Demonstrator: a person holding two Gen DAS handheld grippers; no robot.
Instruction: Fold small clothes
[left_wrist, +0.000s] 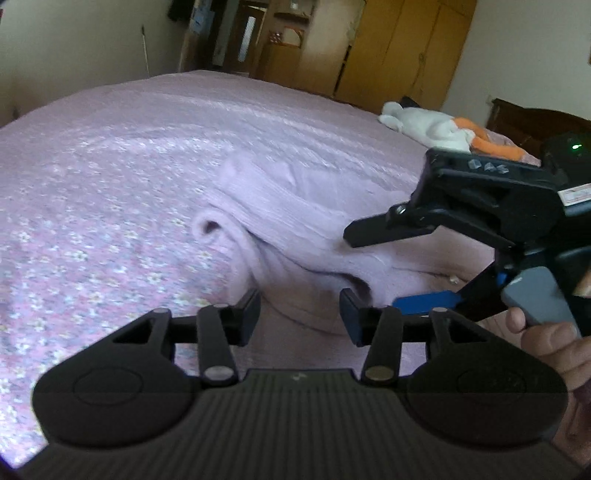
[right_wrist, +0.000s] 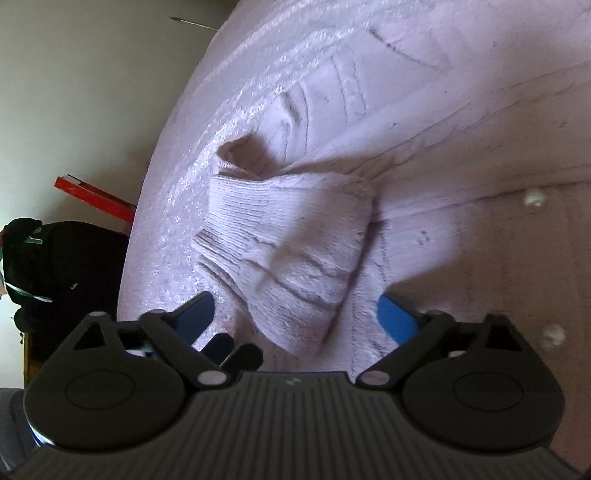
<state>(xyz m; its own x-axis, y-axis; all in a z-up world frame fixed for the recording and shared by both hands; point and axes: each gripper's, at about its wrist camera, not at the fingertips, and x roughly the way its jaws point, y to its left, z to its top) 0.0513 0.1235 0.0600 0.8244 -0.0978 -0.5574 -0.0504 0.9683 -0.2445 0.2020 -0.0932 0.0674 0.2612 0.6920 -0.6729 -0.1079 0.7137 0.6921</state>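
A pale lilac knitted sweater (left_wrist: 295, 218) lies on a bed with a pink flowered bedspread (left_wrist: 92, 206). In the left wrist view the left gripper (left_wrist: 300, 315) has its two fingers (left_wrist: 248, 315) spread moderately apart with nothing between them; the sweater's near edge lies just ahead of the fingertips, and a rolled cuff or hem opening sits ahead and slightly left of the left finger. To the right of these fingers the right gripper (left_wrist: 391, 266) comes in from the side, its black upper finger and blue-padded lower finger held wide apart over the garment, a hand (left_wrist: 550, 343) on its grey trigger. Handwritten marks on the top of its black body are too blurred to read, as is a red-bordered label further back; a green light glows above it.

In the right wrist view the right gripper (right_wrist: 297, 315) stands wide open, holding nothing. A ribbed sleeve end (right_wrist: 284, 258) lies folded across the sweater body, directly ahead and between the blue-padded fingers (right_wrist: 397, 317). Two pearly buttons (right_wrist: 534, 198) show on the knit ahead and right of the right finger.

Far beyond the left fingers, a white and orange soft toy (left_wrist: 439, 129) lies at the bed's far side, before a wooden wardrobe (left_wrist: 402, 48)
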